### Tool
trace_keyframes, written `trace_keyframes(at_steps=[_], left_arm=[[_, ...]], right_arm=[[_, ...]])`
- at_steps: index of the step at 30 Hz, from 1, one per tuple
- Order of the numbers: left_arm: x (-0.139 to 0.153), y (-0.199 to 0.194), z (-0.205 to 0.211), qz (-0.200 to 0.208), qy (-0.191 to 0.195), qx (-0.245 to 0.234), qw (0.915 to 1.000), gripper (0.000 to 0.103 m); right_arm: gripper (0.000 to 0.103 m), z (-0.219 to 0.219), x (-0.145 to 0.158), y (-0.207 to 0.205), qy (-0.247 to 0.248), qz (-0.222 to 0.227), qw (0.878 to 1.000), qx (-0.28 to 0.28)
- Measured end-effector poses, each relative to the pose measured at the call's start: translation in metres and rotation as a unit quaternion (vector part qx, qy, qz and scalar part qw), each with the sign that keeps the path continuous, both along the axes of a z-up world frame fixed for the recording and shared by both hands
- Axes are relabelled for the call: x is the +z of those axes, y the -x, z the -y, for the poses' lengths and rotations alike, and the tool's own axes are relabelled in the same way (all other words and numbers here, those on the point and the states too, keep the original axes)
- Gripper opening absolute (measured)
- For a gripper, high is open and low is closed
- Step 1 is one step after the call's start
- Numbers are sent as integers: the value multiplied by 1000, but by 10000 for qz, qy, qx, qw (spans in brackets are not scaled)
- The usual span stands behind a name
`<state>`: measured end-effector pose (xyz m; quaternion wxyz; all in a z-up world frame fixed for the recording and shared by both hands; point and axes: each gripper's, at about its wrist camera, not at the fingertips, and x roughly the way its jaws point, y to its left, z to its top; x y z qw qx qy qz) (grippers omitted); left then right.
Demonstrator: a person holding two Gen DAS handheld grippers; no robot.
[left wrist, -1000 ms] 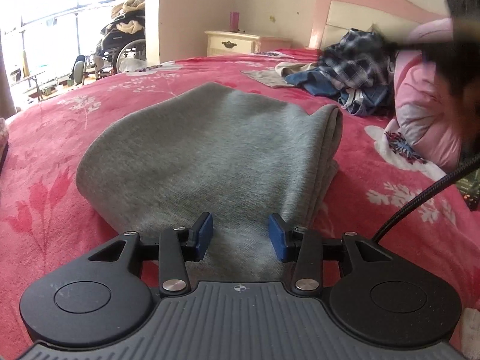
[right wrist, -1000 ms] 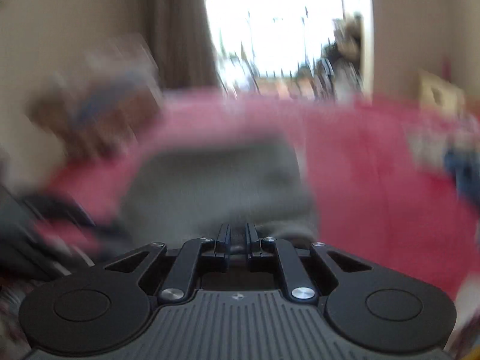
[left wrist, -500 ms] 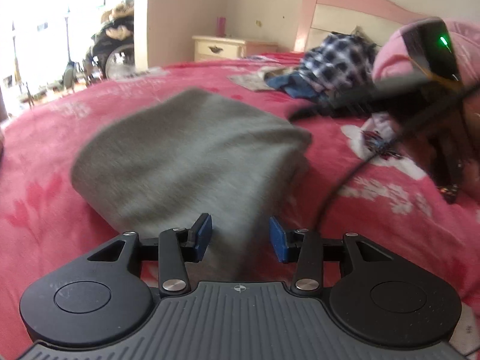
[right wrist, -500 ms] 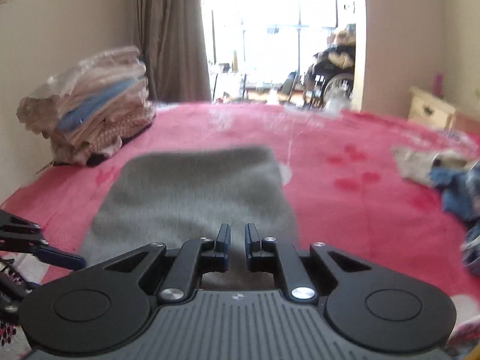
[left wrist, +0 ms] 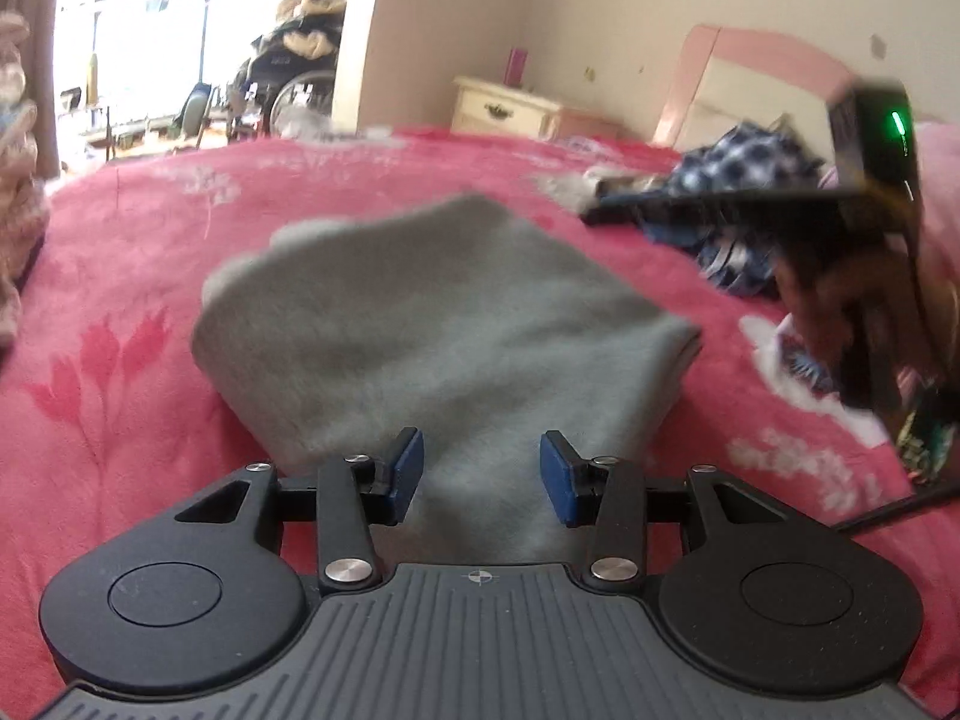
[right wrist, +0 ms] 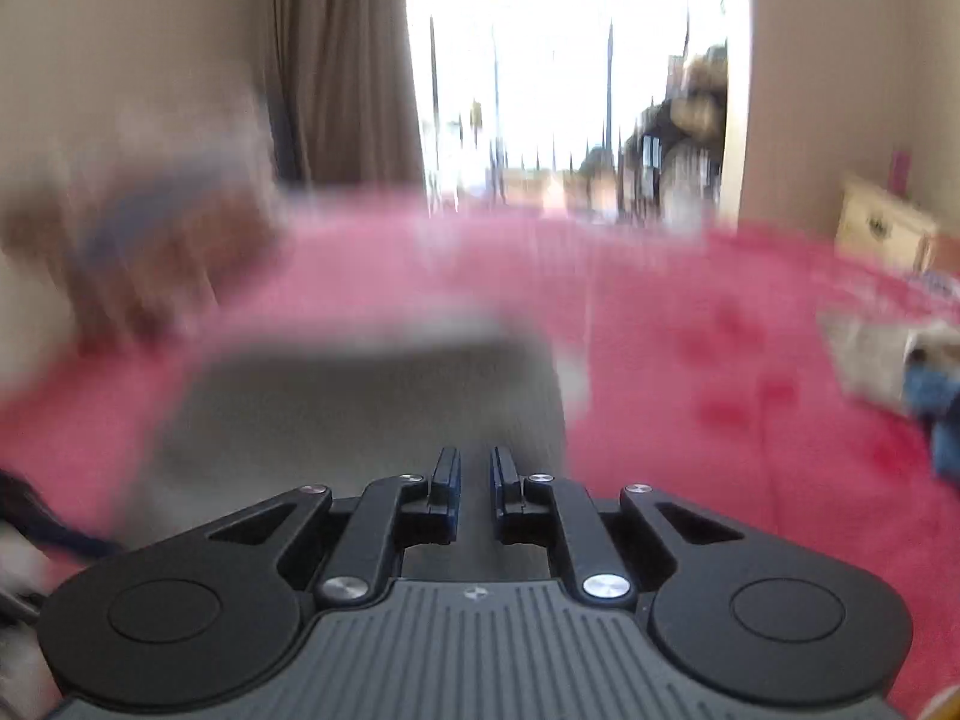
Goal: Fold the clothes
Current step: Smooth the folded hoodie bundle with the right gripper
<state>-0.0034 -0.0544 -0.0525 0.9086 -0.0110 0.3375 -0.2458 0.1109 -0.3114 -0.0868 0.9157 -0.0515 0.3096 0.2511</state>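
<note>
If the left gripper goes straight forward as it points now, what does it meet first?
Most likely the grey folded garment: the left gripper, jaws open, points down onto it. How near is unclear.

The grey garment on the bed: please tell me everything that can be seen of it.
The grey garment is plain, soft, fleecy-looking cloth with no print. It lies folded flat on the red flowered blanket; doubled layers show at its right edge. Its near end runs under and between the open blue pads of the left tool, which do not press on it. The right-wrist view shows it blurred in front of the right tool, whose jaws are nearly together with nothing visibly between them. What kind of garment it is cannot be told.
</note>
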Motion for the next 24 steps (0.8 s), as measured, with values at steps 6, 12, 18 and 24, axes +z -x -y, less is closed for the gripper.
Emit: trace_keyframes(at_steps=[6,12,18,24], left_arm=[[1,4,-10,126,60,57,9999,43],[21,-35,-24,881,-239,169,9957,43],[-15,-88,-23,714,-630,311,9950,44],[1,-76,-26,1023,-572,339,9925,45]], right_arm=[[12,-4,31,-24,-143,16,9999,-42],[12,-35,23,-65,168,156,9988,424],[11,-33,11,-99,-303,-204,9993,68],[15,23,32,-85,-1666,-219,9856,-205]])
